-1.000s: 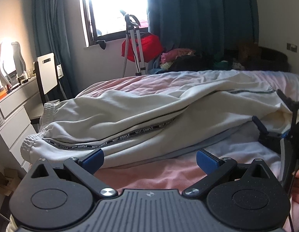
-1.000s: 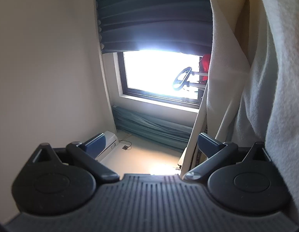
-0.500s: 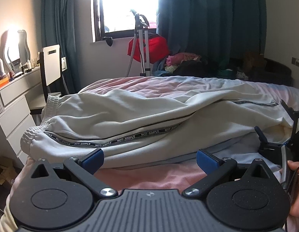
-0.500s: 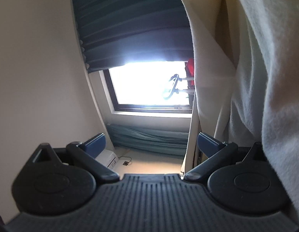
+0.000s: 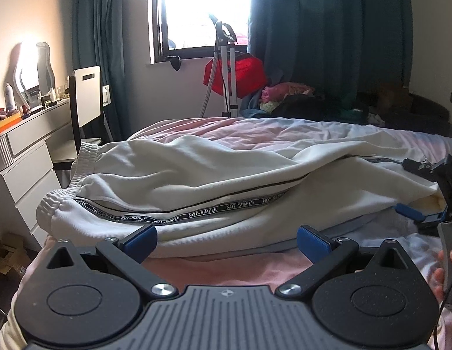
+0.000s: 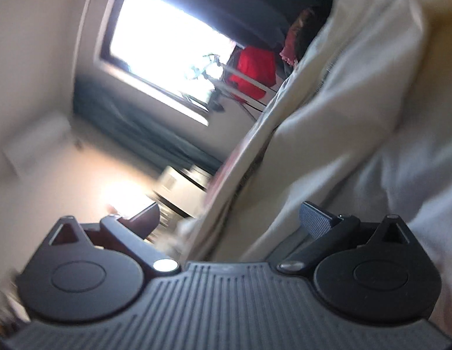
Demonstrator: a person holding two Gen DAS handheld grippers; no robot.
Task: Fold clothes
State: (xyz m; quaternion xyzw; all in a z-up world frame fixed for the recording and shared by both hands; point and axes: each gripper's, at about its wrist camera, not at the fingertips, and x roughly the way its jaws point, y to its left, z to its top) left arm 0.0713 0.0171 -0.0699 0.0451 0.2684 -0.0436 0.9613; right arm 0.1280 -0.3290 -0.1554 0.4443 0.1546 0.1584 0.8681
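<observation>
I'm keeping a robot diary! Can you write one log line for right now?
task: fold clothes | pants: lying on bed | left gripper: open, empty | right gripper: open, at pants' end

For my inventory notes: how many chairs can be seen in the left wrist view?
1. The chair, white-backed with a dark frame, stands left of the bed, beside the white dresser. Others may be hidden behind the bed.

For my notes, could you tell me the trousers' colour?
Cream trousers, black lettered side stripe; clearest in left wrist view.
</observation>
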